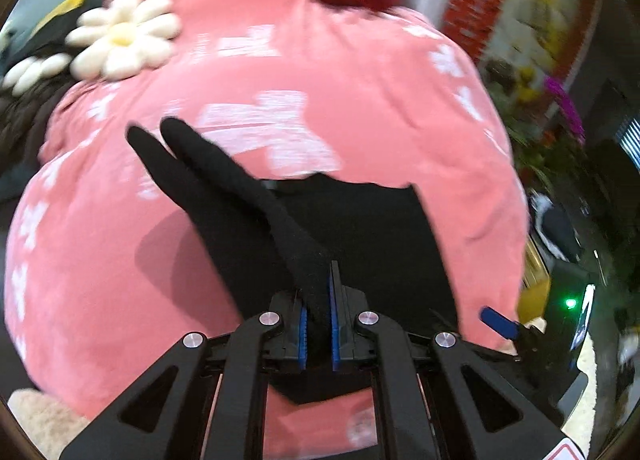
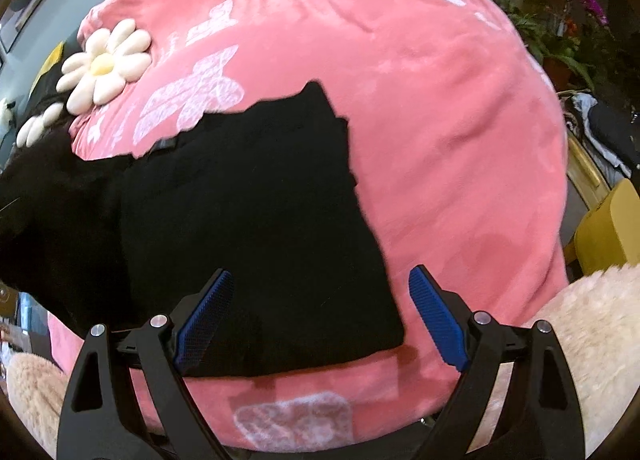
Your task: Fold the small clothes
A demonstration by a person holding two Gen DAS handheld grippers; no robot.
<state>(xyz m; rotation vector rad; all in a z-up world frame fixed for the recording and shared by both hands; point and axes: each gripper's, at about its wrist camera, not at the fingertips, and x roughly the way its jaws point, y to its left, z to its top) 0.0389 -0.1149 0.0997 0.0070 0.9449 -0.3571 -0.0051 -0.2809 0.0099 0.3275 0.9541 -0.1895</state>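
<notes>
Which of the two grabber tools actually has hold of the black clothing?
The left gripper: its blue pads are shut on a strip of the black garment. The right gripper hangs wide open over it.

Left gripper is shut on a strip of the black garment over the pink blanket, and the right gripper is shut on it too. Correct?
Not quite. The right gripper is open, its blue pads wide apart over the black garment, as the right wrist view shows. The left gripper is indeed shut on it over the pink blanket.

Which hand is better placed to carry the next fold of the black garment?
Left. Its tongs are shut on the black garment, lifting a part of it; the right tongs hang open above it.
</notes>
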